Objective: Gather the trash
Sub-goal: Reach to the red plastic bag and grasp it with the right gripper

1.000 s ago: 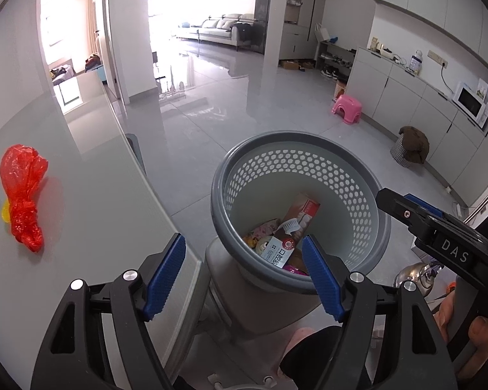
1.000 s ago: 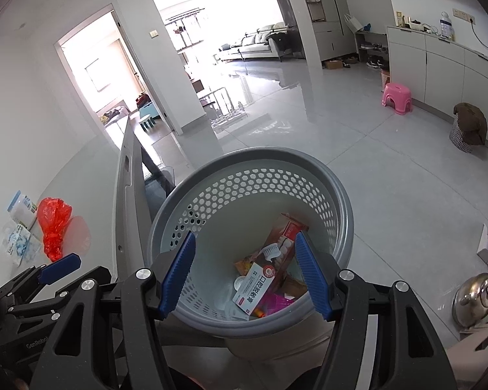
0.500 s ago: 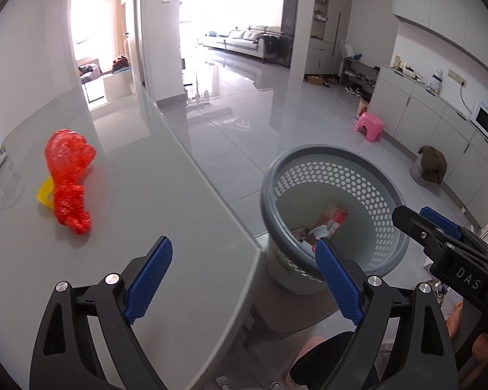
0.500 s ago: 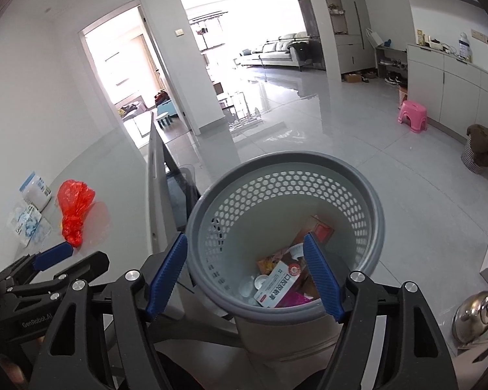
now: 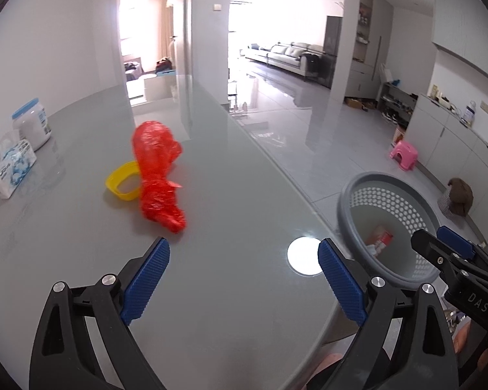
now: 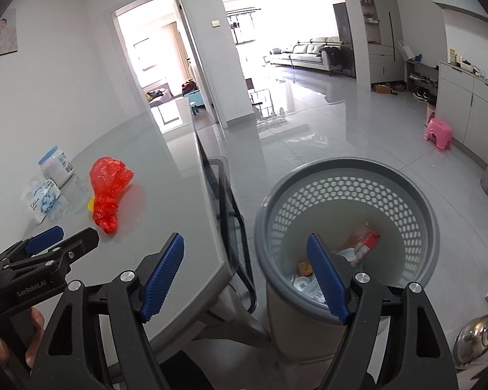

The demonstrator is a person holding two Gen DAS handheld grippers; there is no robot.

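Left wrist view. The left gripper [image 5: 244,268] hangs above the grey table [image 5: 227,308] with its blue-padded jaws spread wide and nothing between them. Ahead of it, near but not touching, a crumpled red plastic bag [image 5: 157,175] lies on the tabletop. A yellow ring-shaped piece [image 5: 122,185] lies against the bag's left side, partly hidden behind it. Farther left, near the wall, a white jar with a blue lid [image 5: 31,123] stands upright, and a tissue pack [image 5: 11,167] lies just in front of it. A bright round reflection [image 5: 304,255] shows on the table near the right-hand jaw. Beyond the table's edge, on the floor to the right, stands the grey perforated trash basket [image 5: 348,195], with a red-and-white carton [image 5: 379,239] visible inside. The right gripper [image 5: 455,253] enters from the right edge, over the basket's near rim.

Right wrist view. The right gripper [image 6: 245,273] is likewise wide open and empty; its left jaw is over the table's edge [image 6: 192,227], its right jaw over the trash basket [image 6: 416,182]. Inside the basket lie the red-and-white carton [image 6: 366,242] and other small packaging, too cluttered to name. The left gripper [image 6: 61,237] reaches in from the lower left, over the table and close to the red plastic bag [image 6: 109,188], which lies well apart from the basket. The white jar [image 6: 55,165] and tissue pack [image 6: 44,200] sit to the bag's left. A pink stool [image 6: 439,131] stands on the floor far behind.
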